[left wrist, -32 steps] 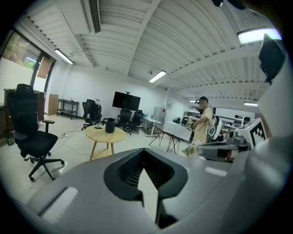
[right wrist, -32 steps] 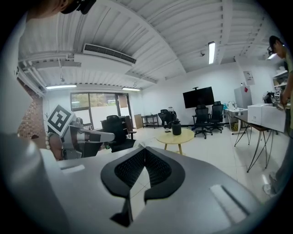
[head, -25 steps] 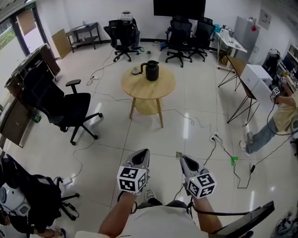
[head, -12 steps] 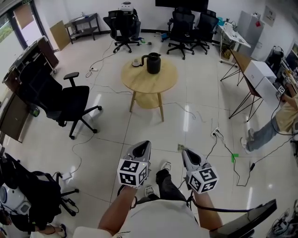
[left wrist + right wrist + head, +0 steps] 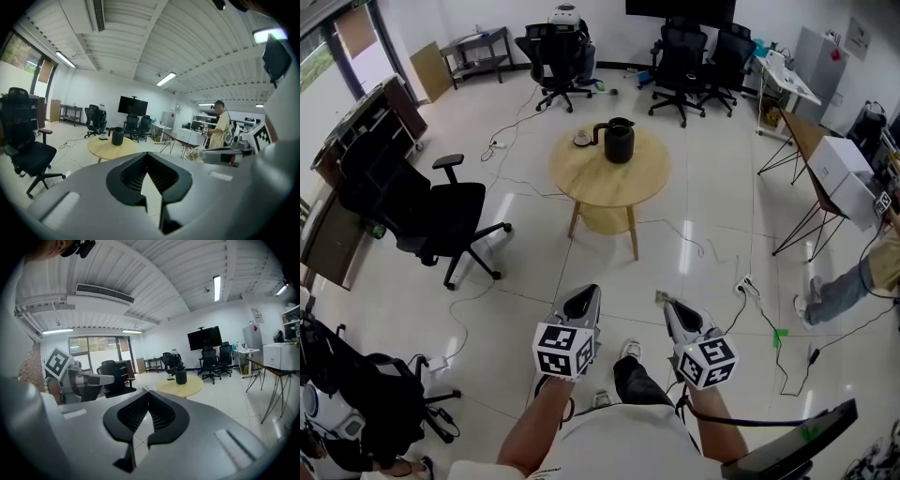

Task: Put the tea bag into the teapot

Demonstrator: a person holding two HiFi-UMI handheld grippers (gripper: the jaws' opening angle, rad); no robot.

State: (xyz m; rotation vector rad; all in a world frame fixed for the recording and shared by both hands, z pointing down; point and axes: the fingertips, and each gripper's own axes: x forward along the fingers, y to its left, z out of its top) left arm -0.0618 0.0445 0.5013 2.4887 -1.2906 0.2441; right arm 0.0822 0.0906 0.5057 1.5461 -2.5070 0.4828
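**Tea bag pinched in right gripper, teapot far across the floor**

The person stands at the bottom of the head view with both grippers held out low over the tiled floor; the right gripper point(image 5: 667, 303) has its jaws pressed together on the tea bag point(image 5: 660, 297), a small pale scrap sticking out at the tips just below the middle of the frame; the left gripper point(image 5: 590, 292), beside it to the left, has its jaws closed tip to tip with nothing between them; the left gripper view confirms the pale bag at the other gripper's nose, right of centre. The black teapot point(image 5: 619, 141) stands upright on the far side of the round wooden table point(image 5: 609, 183) in the upper middle of the head view, well apart from both grippers; a small cup point(image 5: 582, 139) sits just left of it, near the spout. A black office chair point(image 5: 431, 211) stands at the left, and another person point(image 5: 853, 277) leans in at the right edge.
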